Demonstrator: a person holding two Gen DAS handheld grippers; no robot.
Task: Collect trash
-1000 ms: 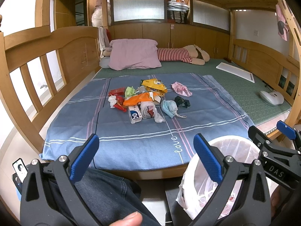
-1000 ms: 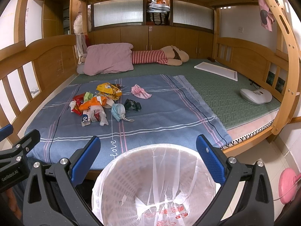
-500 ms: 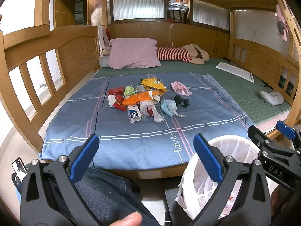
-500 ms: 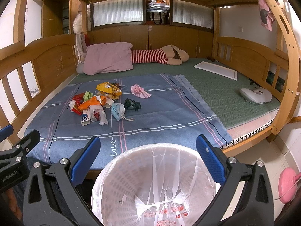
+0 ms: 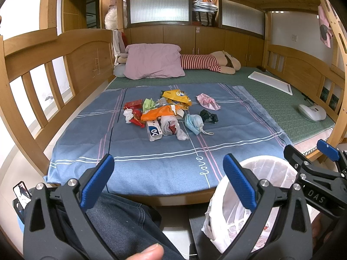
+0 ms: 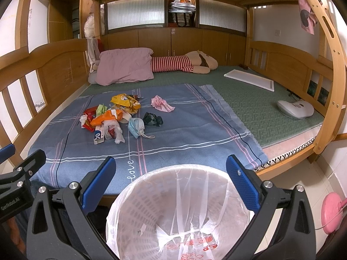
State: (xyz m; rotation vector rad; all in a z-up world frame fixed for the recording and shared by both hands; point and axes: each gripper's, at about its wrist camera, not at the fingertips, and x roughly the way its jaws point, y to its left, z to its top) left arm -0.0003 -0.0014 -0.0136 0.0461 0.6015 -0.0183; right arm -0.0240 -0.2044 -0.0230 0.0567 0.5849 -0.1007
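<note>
Both grippers, left gripper (image 5: 168,181) and right gripper (image 6: 171,178), gape empty; trash pile (image 5: 167,113) lies ahead mid-blanket, left nearer, bin (image 6: 180,212) under right.

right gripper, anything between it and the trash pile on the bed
In the right wrist view, the bag-lined bin sits right under the open right gripper; beyond it, bare blue sheet runs to the trash pile.

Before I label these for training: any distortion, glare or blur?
Left wrist view: fisheye bends the bed rail, dark corners, trash pile sharp. Right wrist view: same curving, bin liner evenly lit, no glare, nothing smeared.
</note>
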